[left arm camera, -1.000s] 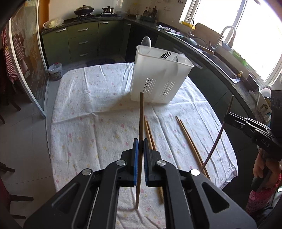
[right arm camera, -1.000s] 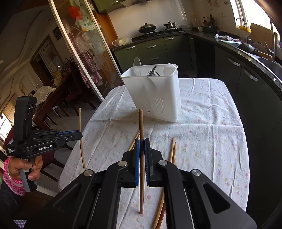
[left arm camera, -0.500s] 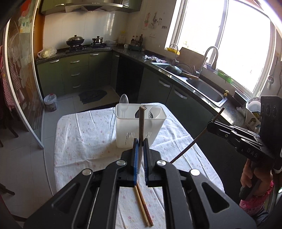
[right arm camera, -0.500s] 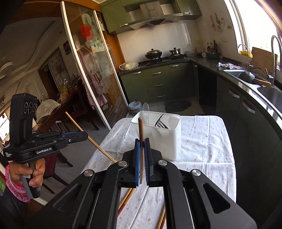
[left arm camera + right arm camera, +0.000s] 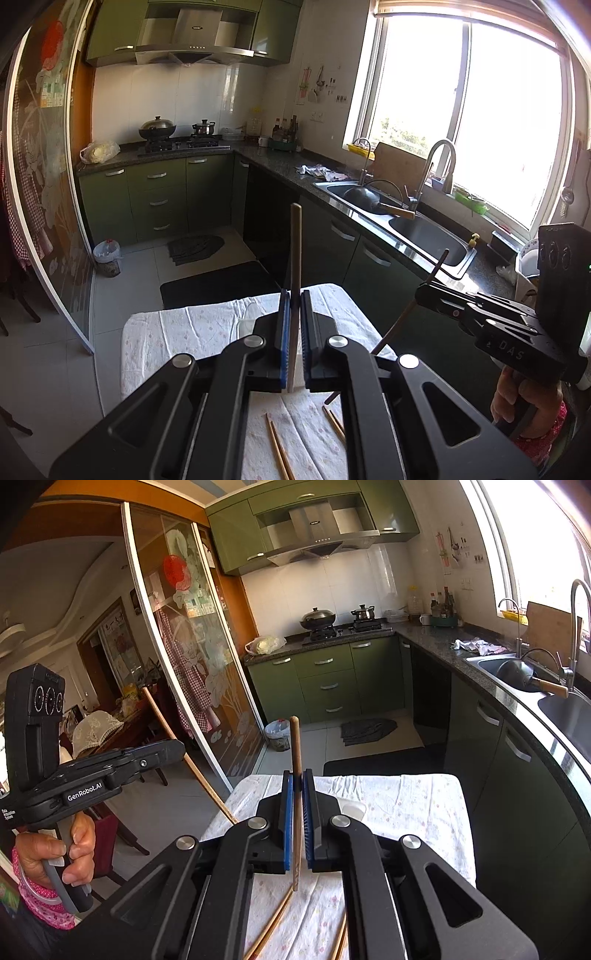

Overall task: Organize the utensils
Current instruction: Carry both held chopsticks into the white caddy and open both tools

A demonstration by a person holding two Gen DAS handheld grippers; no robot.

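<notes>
You have one chopstick [image 5: 294,280] clamped upright in your left gripper [image 5: 294,332] and another chopstick [image 5: 295,794] in your right gripper [image 5: 296,812], raised above the table's [image 5: 413,797] far edge, seemingly for dropping end-first into the white holder [image 5: 352,808] peeking behind the fingers.

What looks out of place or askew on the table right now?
Loose chopsticks still lie scattered at angles on the tablecloth, outside the white holder. The left gripper and right gripper each clamp one chopstick; the right one sits slightly tilted. Nothing looks spilled or damaged.
</notes>
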